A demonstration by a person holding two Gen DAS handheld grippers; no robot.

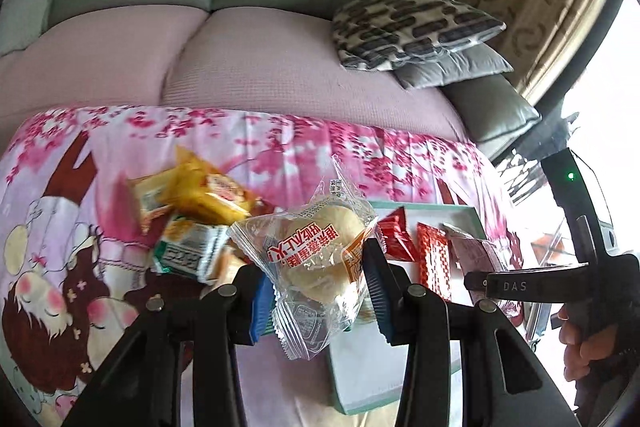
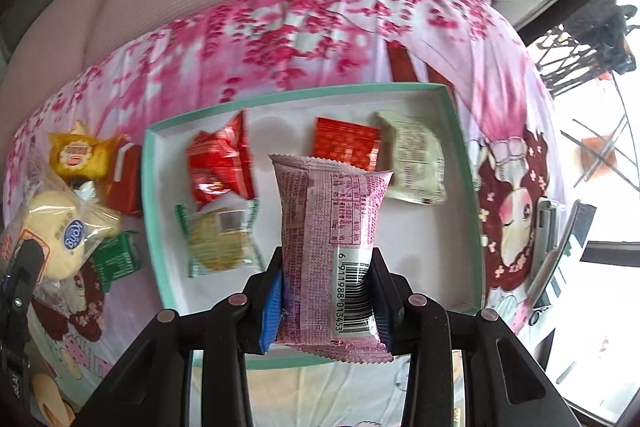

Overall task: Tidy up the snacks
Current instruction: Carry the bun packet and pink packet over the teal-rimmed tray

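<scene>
Above the teal tray, the right gripper pinches a pink snack packet while the left gripper, just beside the tray, clamps a clear-wrapped bun, whose slippery film could perhaps slide free.

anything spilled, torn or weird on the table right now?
Nothing spilled or torn. Loose snacks lie piled left of the tray, some overlapping, not yet sorted. The four packs in the tray sit at mixed angles. Each gripper holds one pack: left a bun, right a pink pack.
</scene>
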